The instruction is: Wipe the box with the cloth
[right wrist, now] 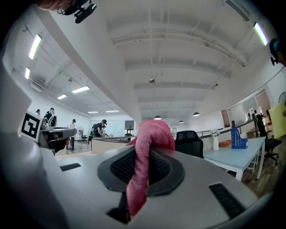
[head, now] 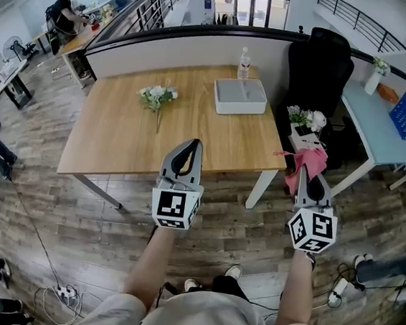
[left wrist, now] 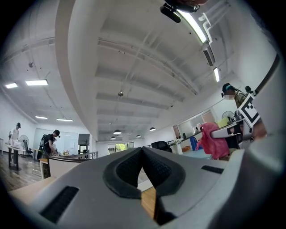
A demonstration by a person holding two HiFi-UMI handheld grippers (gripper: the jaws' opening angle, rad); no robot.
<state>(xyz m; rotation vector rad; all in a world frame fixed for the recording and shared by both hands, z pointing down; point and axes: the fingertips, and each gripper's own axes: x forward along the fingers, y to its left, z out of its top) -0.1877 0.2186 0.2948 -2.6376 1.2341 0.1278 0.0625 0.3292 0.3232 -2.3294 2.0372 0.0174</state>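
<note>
The left gripper (head: 194,146) was held before the desk's (head: 118,142) near edge, its jaws closed together with nothing between them. The right gripper (head: 303,174) was held off the desk's near right corner, its jaws clamped on a pink cloth (head: 310,161). Farther on, flowers (head: 156,96) were laid mid-desk. The grey box (head: 239,96) was set by the far edge, with a bottle (head: 244,63) just behind it, its label too small to be read.

No legible text or labels anywhere.
</note>
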